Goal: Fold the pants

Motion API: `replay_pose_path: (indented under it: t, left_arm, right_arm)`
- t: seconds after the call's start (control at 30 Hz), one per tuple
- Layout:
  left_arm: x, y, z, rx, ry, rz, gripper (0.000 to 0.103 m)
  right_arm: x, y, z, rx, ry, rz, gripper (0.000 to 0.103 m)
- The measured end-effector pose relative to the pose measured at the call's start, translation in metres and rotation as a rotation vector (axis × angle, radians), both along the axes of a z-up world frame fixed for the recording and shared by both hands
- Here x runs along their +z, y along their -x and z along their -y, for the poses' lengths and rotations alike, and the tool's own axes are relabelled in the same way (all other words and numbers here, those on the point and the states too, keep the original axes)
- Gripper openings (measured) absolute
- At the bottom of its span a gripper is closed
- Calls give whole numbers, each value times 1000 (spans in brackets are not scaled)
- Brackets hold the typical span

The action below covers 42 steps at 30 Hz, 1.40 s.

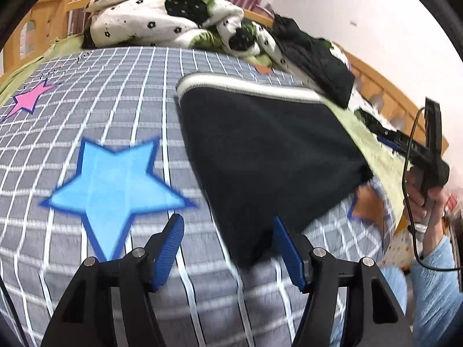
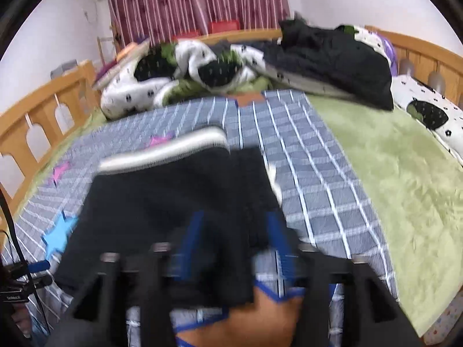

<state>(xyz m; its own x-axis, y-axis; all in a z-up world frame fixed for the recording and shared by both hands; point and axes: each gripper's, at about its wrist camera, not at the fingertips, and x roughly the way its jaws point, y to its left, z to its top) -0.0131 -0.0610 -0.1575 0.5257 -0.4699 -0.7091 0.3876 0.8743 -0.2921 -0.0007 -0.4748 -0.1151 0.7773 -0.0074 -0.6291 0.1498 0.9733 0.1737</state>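
Note:
The black pants (image 1: 266,150) lie folded into a compact rectangle on the grey checked bedspread (image 1: 121,107), the white-and-grey waistband (image 1: 249,86) at the far edge. My left gripper (image 1: 228,231) is open and empty, hovering above the near left corner of the pants. In the right wrist view the pants (image 2: 173,202) fill the middle, waistband (image 2: 162,150) at the far left. My right gripper (image 2: 234,228) is open above their near edge; the view is blurred. From the left wrist view the right gripper's body (image 1: 428,156) is held up at the far right.
A crumpled white, black and green quilt (image 1: 162,20) and a dark jacket (image 1: 312,55) are piled at the head of the bed. A green blanket (image 2: 390,173) covers the right side. Wooden bed rails (image 2: 37,115) run along the edges. A blue star (image 1: 113,182) marks the bedspread.

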Motion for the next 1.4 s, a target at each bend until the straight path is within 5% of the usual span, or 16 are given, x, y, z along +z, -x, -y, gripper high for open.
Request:
replay_pose_path:
  t: [0.07, 0.23, 0.33, 0.47, 0.6, 0.7, 0.77, 0.83, 1.0, 1.1, 1.2, 1.33, 1.4]
  left_arm:
    - [4, -19, 3, 11, 23, 0, 67]
    - [-11, -84, 14, 58, 133, -135, 68]
    - [-36, -119, 20, 86, 117, -220, 68]
    - [-49, -142, 24, 89, 186, -231, 67]
    - [-53, -164, 41, 100, 222, -322, 39]
    - [-27, -161, 42, 130, 196, -242, 11]
    - [-4, -157, 42, 81, 217, -165, 10]
    - [16, -158, 38, 59, 240, -137, 9]
    - [58, -164, -5, 50, 296, -103, 9]
    - [87, -158, -62, 54, 274, -6, 9]
    - [87, -160, -110, 93, 163, 22, 10]
    - [30, -180, -143, 136, 15, -84, 11]
    - [-11, -186, -147, 151, -19, -118, 18]
  right_arm:
    - [5, -12, 2, 3, -8, 8, 78]
    - [-25, -67, 13, 14, -68, -109, 78]
    - [-59, -92, 18, -11, -81, -200, 78]
    - [-72, -97, 18, 24, -72, -202, 79]
    - [-85, -104, 20, 64, -105, -225, 77]
    - [-82, -106, 27, 60, -187, -240, 66]
    - [-68, -100, 28, 50, -206, -224, 42]
    - [-42, -90, 15, 68, -149, -181, 31]
    - [-1, -84, -26, 56, -178, -87, 23]
    - [19, -87, -63, 104, -246, -32, 23]
    - [17, -101, -106, 182, -331, -4, 23]
    - [-28, -133, -152, 238, -372, -69, 17]
    - [-59, -145, -171, 189, -183, -99, 23]
